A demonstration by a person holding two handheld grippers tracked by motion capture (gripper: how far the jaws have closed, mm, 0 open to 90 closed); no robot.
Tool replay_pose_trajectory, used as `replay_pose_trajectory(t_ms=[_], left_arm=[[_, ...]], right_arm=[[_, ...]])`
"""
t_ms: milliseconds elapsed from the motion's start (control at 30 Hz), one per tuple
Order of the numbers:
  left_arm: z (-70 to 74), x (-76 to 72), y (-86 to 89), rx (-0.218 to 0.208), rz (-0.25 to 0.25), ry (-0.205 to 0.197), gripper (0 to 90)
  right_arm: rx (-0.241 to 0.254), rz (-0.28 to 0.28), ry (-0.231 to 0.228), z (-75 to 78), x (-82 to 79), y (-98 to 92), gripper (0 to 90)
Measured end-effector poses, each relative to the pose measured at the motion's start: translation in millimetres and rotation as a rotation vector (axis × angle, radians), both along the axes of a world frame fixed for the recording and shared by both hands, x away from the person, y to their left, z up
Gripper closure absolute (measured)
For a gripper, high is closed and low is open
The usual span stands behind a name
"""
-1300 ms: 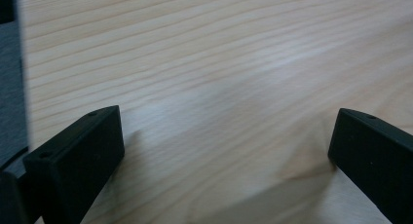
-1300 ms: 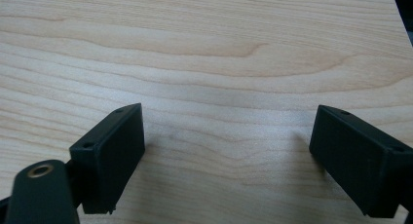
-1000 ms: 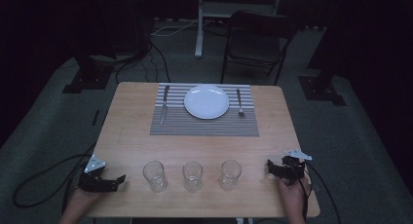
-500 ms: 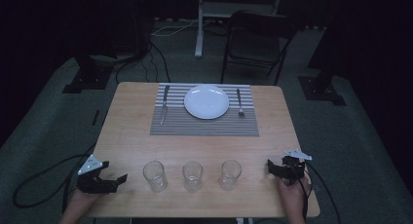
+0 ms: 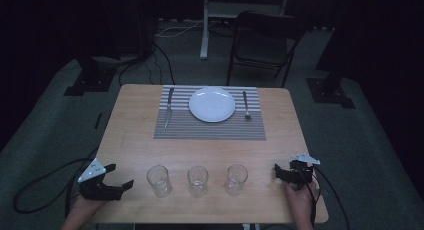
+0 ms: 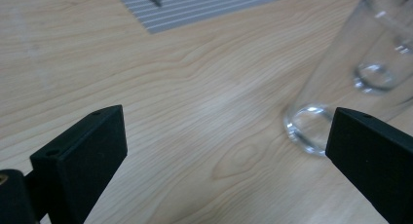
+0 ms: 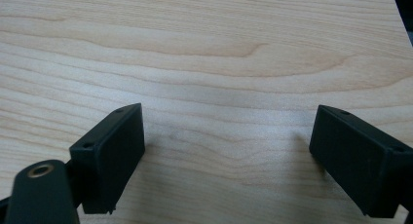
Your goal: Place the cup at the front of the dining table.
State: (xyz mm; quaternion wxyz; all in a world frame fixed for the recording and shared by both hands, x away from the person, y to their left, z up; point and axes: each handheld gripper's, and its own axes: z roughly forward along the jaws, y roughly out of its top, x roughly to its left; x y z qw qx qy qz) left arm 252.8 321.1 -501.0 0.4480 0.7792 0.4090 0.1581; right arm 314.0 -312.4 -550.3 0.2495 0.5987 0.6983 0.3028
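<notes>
Three clear glasses stand in a row near the table's front edge: a left glass [image 5: 158, 180], a middle glass [image 5: 198, 180] and a right glass [image 5: 236, 179]. My left gripper [image 5: 120, 176] is open at the front left corner, pointing toward the left glass and a short way from it. In the left gripper view that glass [image 6: 350, 78] stands just beyond my right jaw, and nothing sits between the jaws of the gripper [image 6: 229, 151]. My right gripper [image 5: 280, 172] rests low at the front right, open, to the right of the right glass. Between the jaws of the right gripper [image 7: 229, 156] lies bare wood.
At the far side lies a striped placemat [image 5: 210, 127] with a white plate [image 5: 212, 104], a knife [image 5: 169, 107] on its left and a fork [image 5: 246, 106] on its right. A chair [image 5: 262, 45] stands behind the wooden table [image 5: 135, 140]. Cables trail from both grippers.
My left gripper has drifted slightly to the left, toward the table's corner. The right gripper and the glasses have not moved.
</notes>
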Motion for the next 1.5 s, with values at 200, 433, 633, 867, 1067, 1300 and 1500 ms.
replay_pose_trajectory(t_ms=[200,433,633,867,1067,1300,1500], left_arm=[[9.2,-2.2,-2.2,-0.073,-0.031,-0.030,1.9],[21.0,-6.0,-8.4,-0.093,-0.058,-0.070,1.9],[35.1,-10.2,-12.3,-0.097,-0.071,-0.101,1.9],[49.0,-13.3,-22.4,-0.109,-0.117,-0.134,1.9],[61.0,-11.5,-32.8,-0.134,-0.161,-0.161,2.0],[70.8,-3.8,-45.7,-0.118,-0.204,-0.159,1.9],[75.6,-0.1,-59.4,-0.068,-0.224,-0.170,2.0]], right_arm=[[0.000,0.000,0.000,0.0,0.0,0.0,12.5],[0.000,0.000,0.000,0.0,0.0,0.0,12.5],[0.000,0.000,0.000,0.0,0.0,-0.1,12.5],[0.000,0.000,0.000,0.0,0.0,0.0,12.5],[0.000,0.000,0.000,0.0,0.0,-0.1,12.5],[0.000,0.000,0.000,0.0,0.0,-0.1,12.5],[0.000,0.000,0.000,0.0,0.0,0.0,12.5]])
